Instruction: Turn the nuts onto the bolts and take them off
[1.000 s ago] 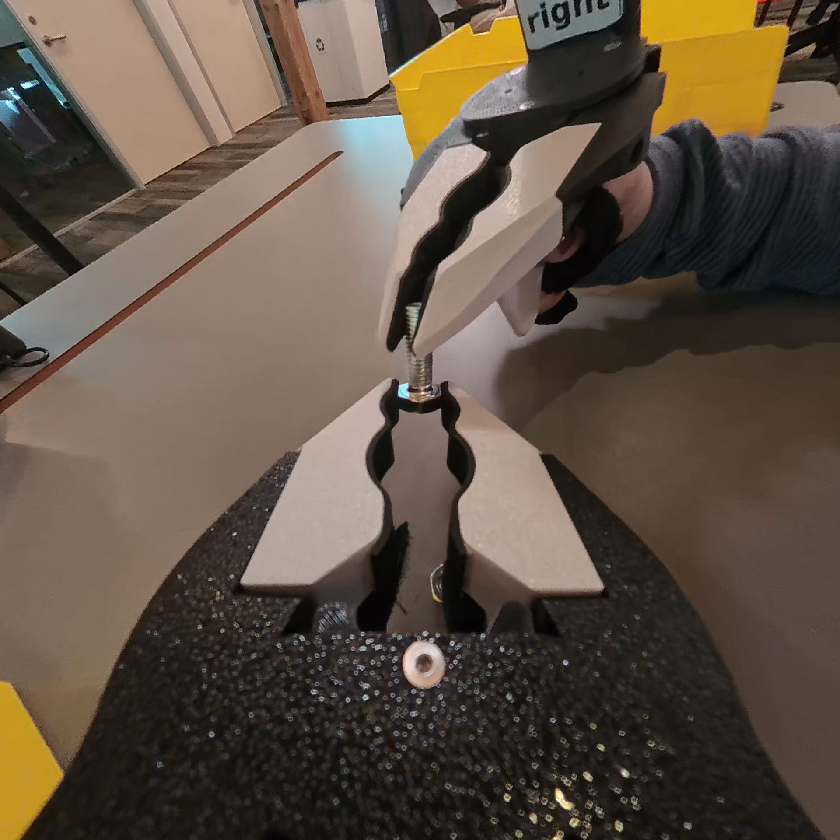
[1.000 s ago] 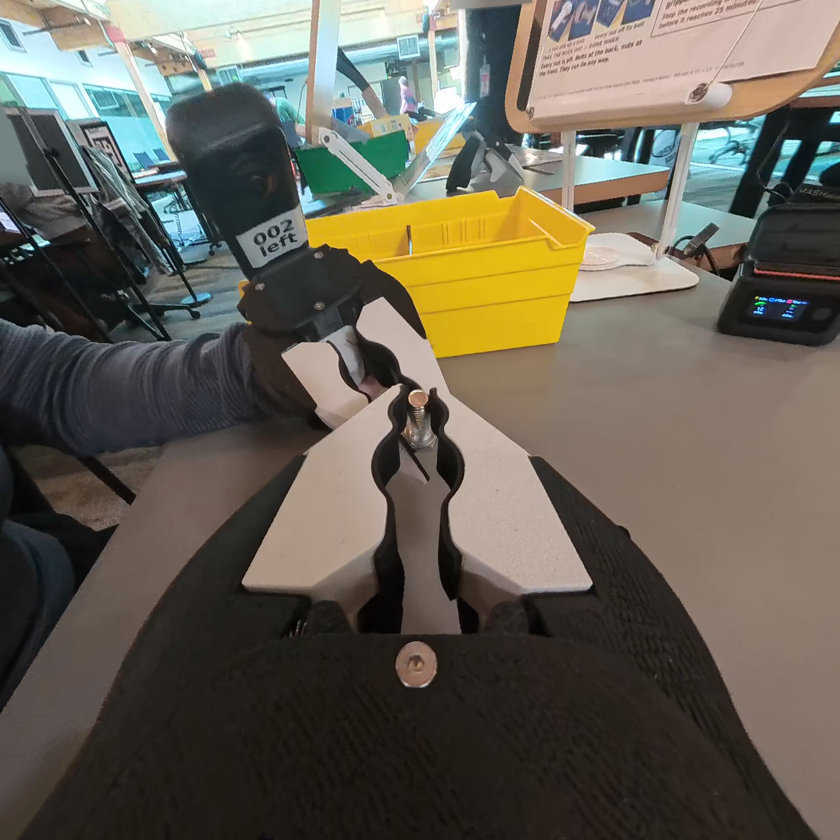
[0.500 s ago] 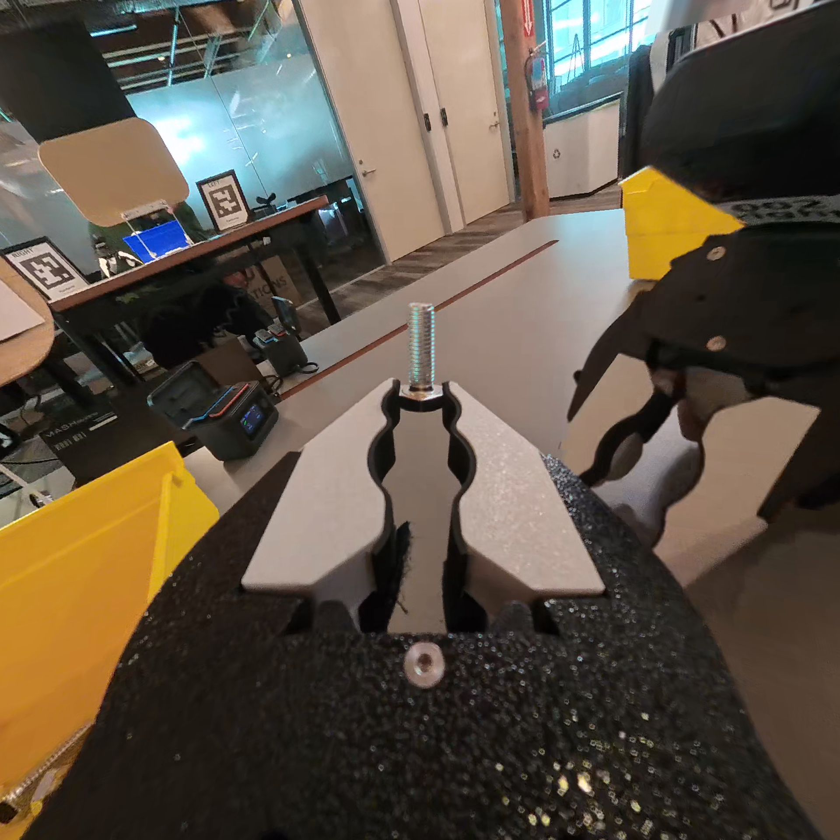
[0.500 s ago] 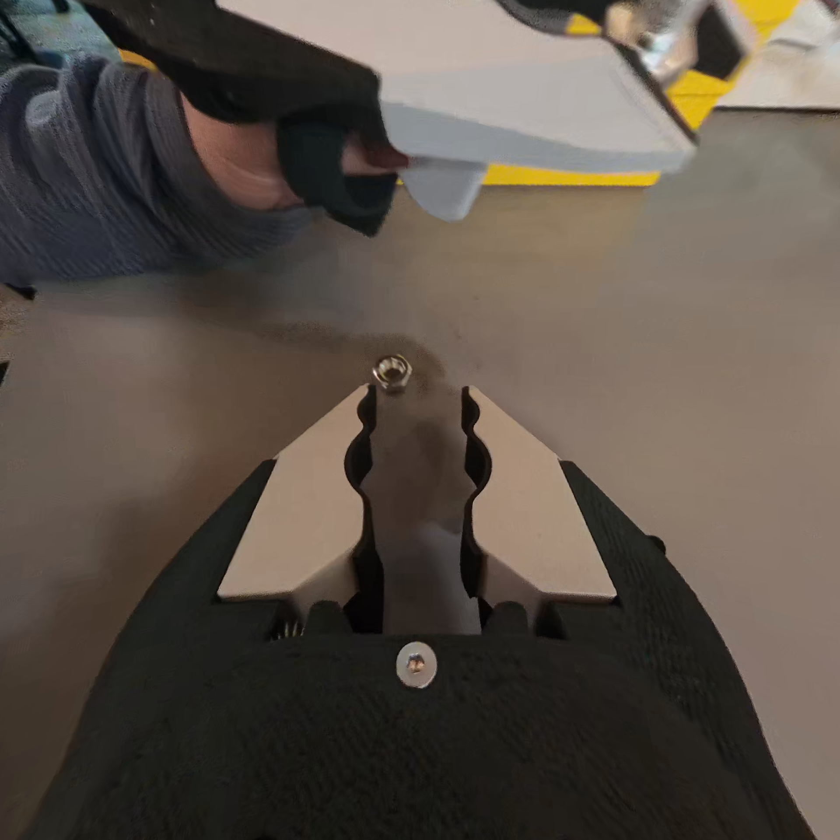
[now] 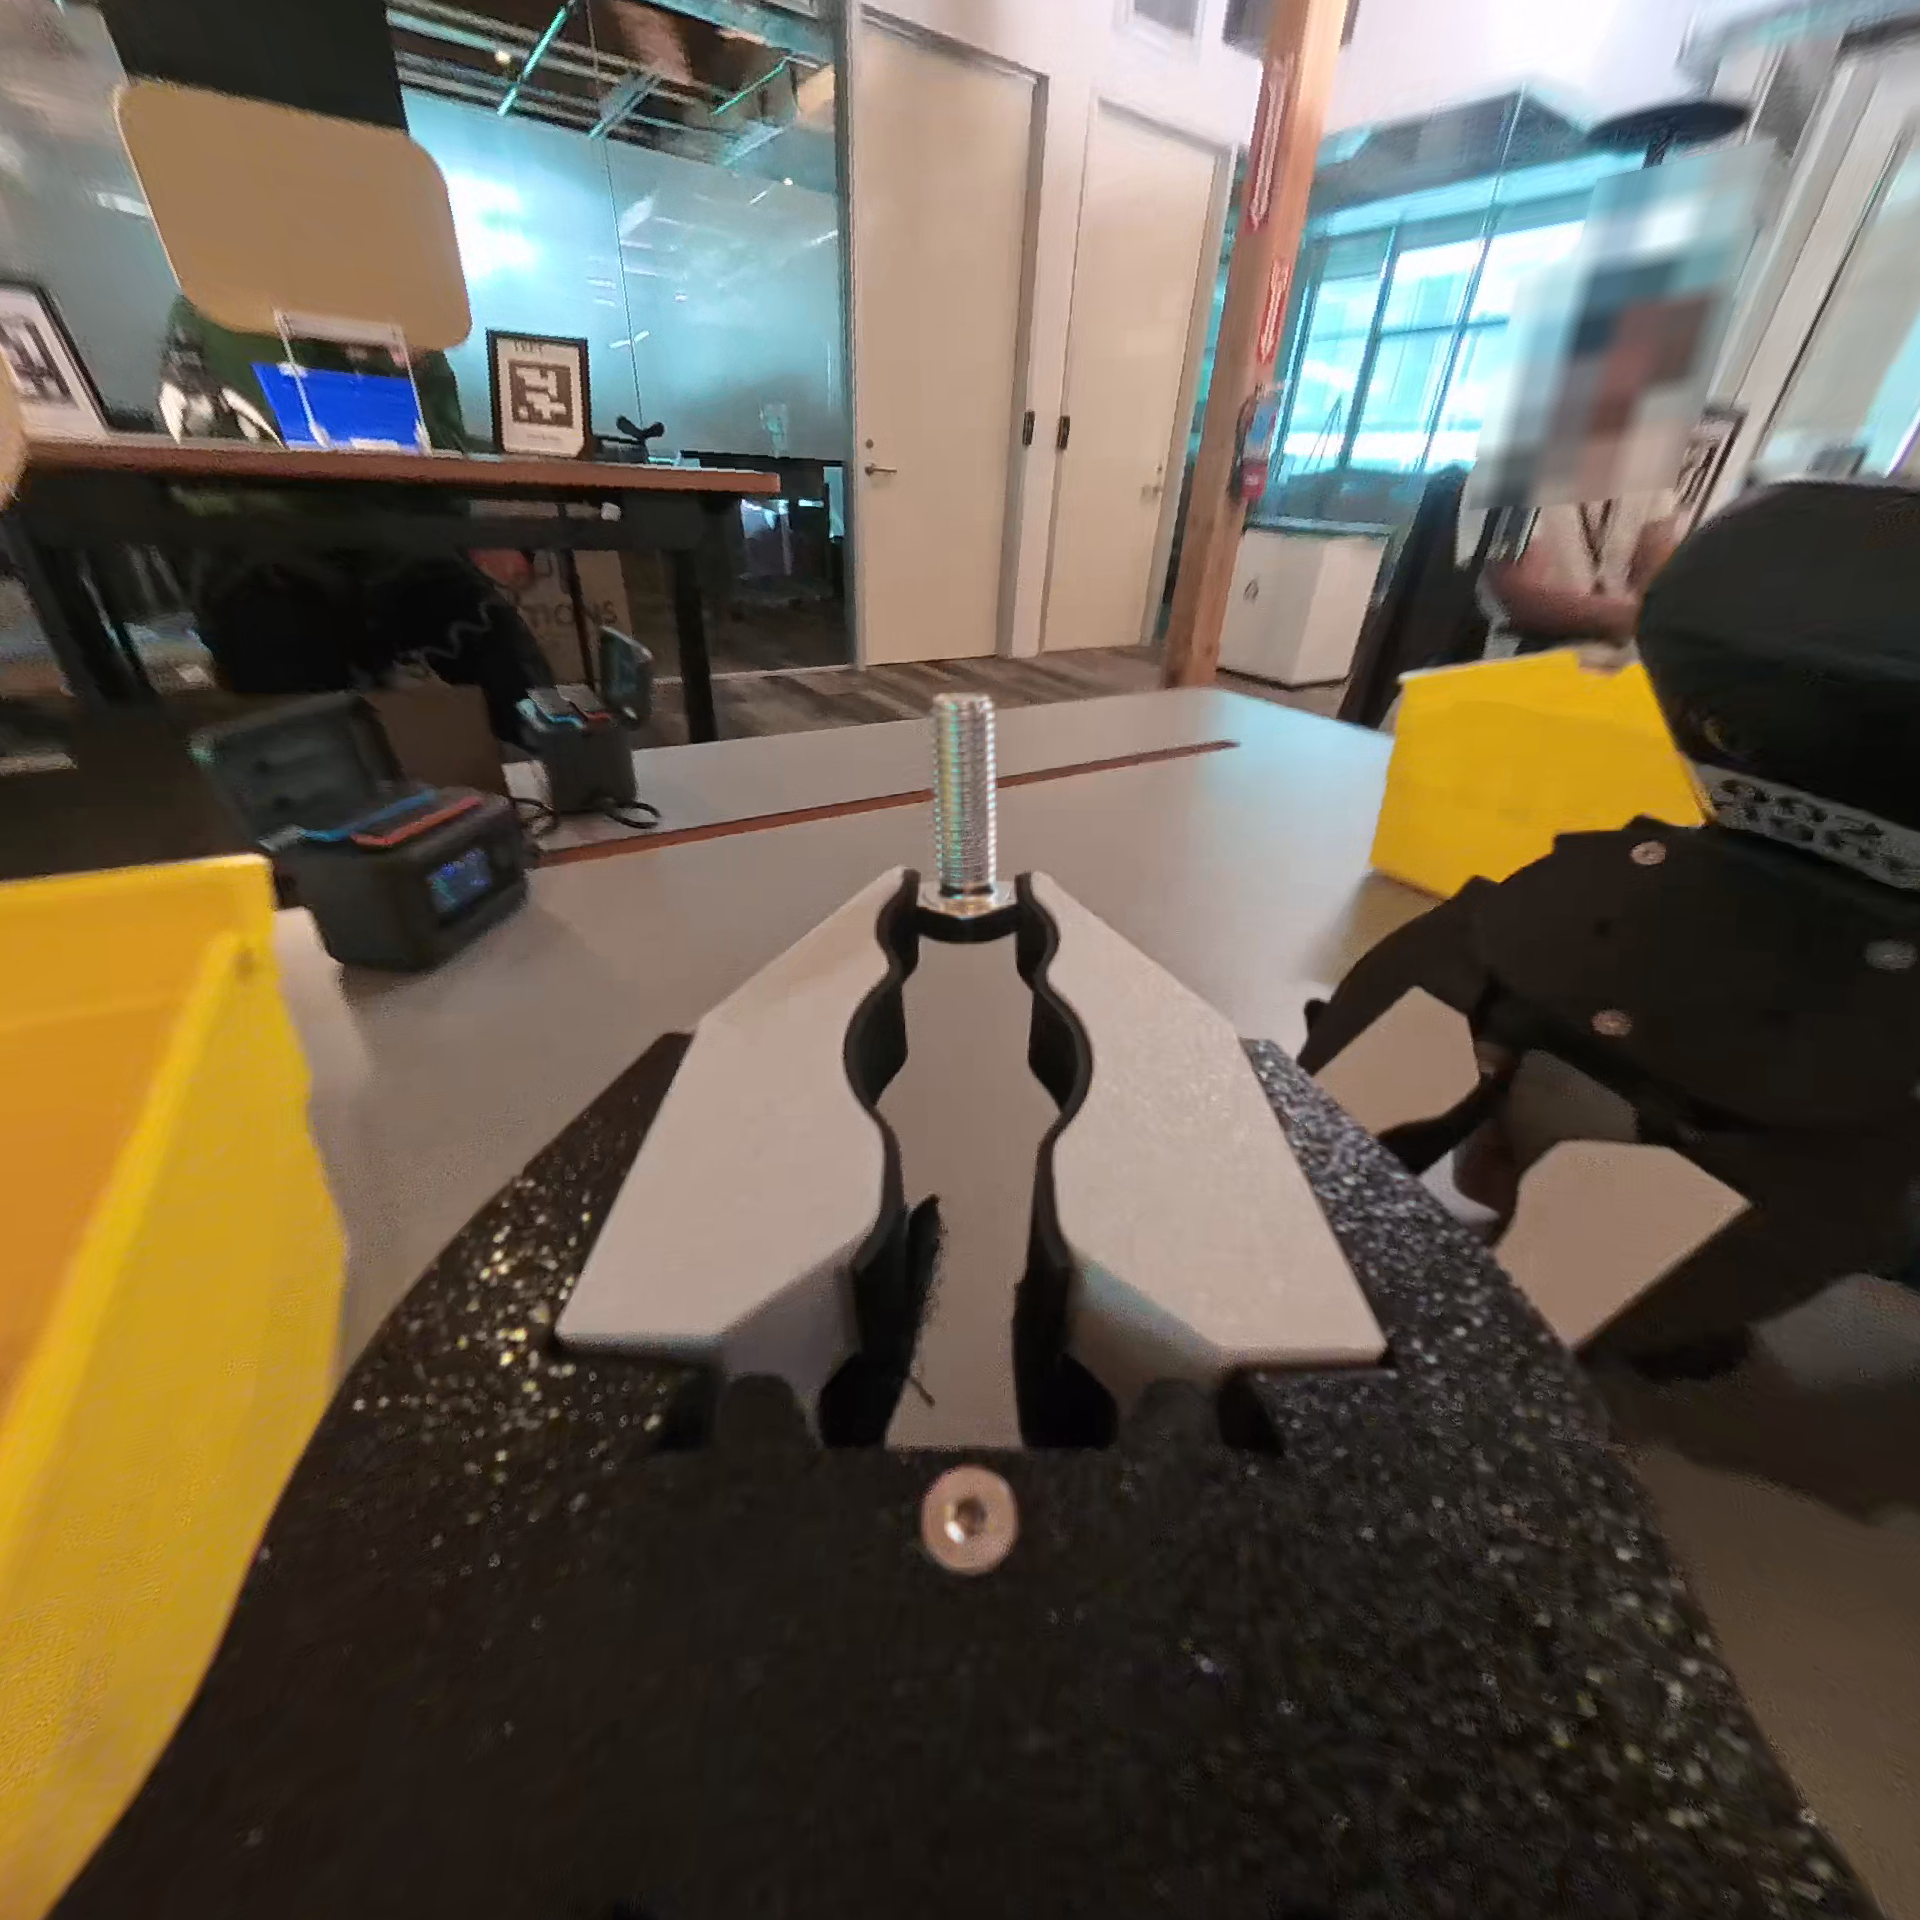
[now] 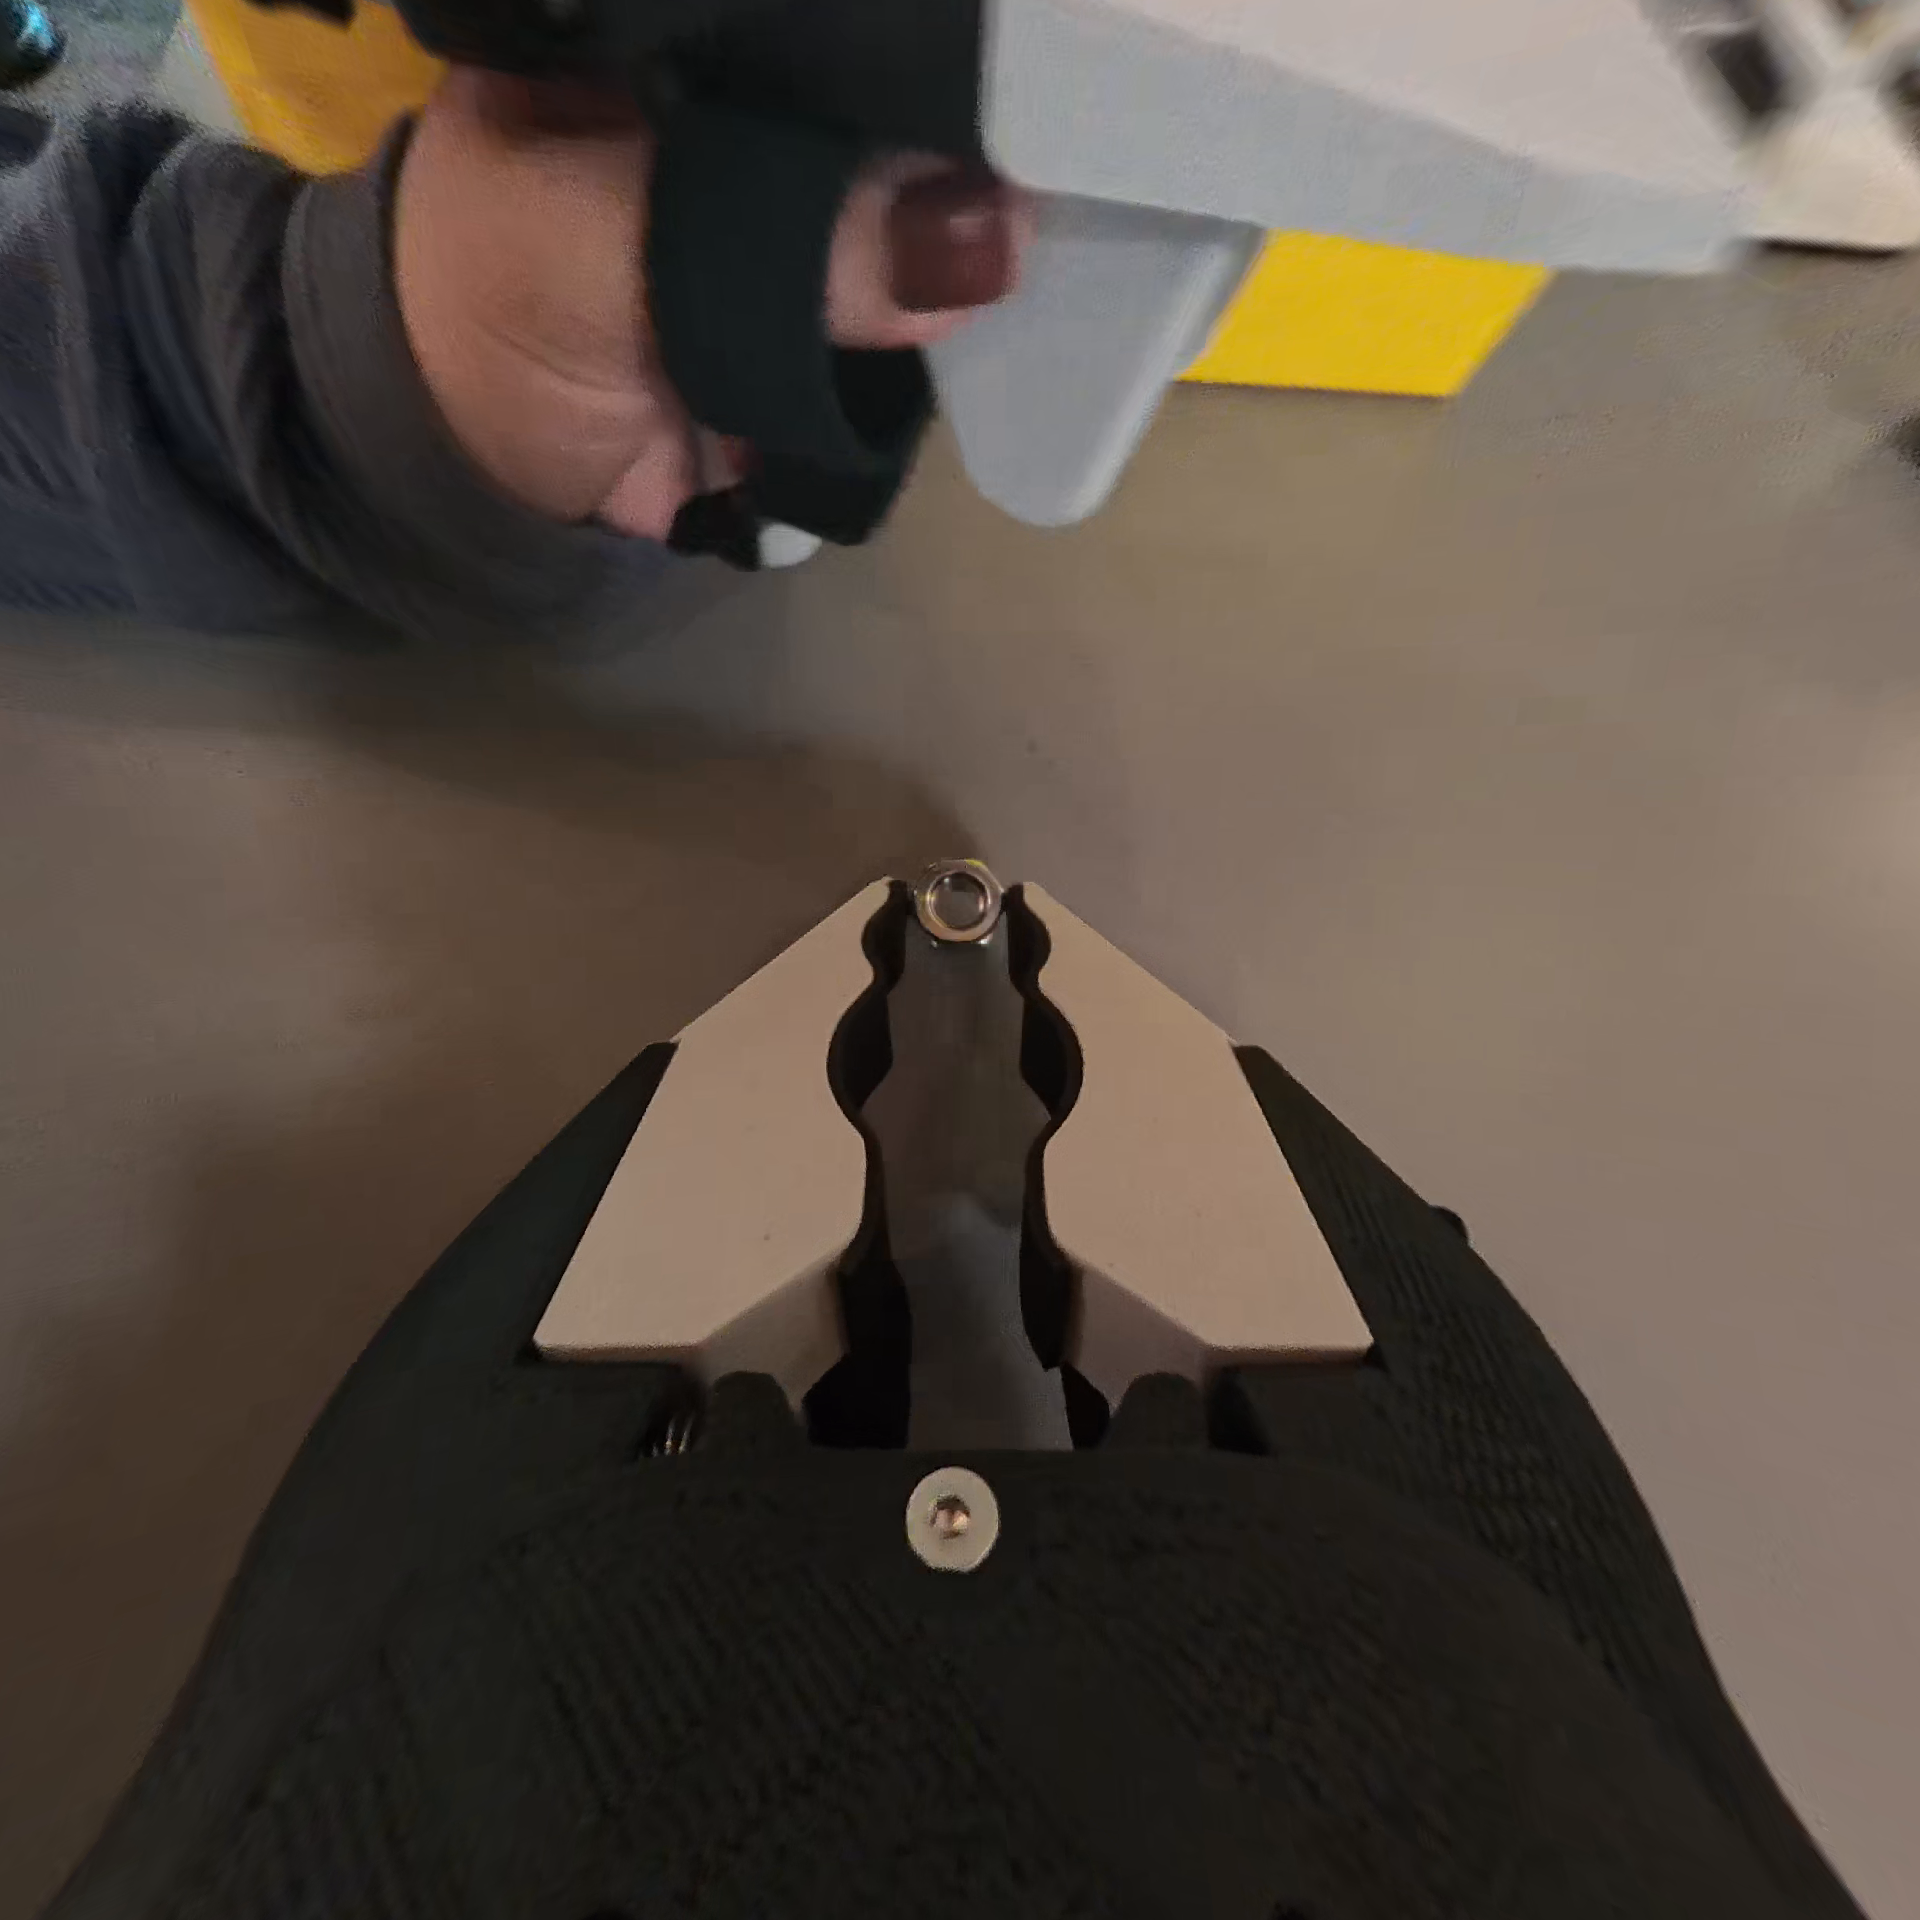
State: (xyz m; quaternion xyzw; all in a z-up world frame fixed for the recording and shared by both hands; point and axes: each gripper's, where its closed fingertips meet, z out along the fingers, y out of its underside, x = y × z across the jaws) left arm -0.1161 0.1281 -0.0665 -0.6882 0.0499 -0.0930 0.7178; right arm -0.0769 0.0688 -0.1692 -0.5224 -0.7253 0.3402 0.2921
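My left gripper (image 5: pixel 961 912) is shut on the head of a silver threaded bolt (image 5: pixel 962 795), which stands upright out of the fingertips with a bare thread. My right gripper (image 6: pixel 958 906) points down at the grey table (image 6: pixel 1455 831) and is shut on a small silver nut (image 6: pixel 958 902) held between its fingertips, hole facing the camera. The right gripper also shows in the left wrist view (image 5: pixel 1662 997), low at the right and apart from the bolt. The left gripper's underside (image 6: pixel 1299 135) and the hand holding it (image 6: pixel 540 343) fill the top of the right wrist view, blurred.
A yellow bin (image 5: pixel 135 1299) stands close at the left and another (image 5: pixel 1507 769) at the back right of the table. A black device with a small screen (image 5: pixel 405 873) sits at the back left. A yellow bin edge (image 6: pixel 1351 312) shows beyond the hand. Tip to tip, the grippers are about 12 cm apart.
One second ago the right gripper held the nut on the bolt. Now the nut is off the bolt in the right gripper, which has swung down, and the left gripper has tilted up with the bolt.
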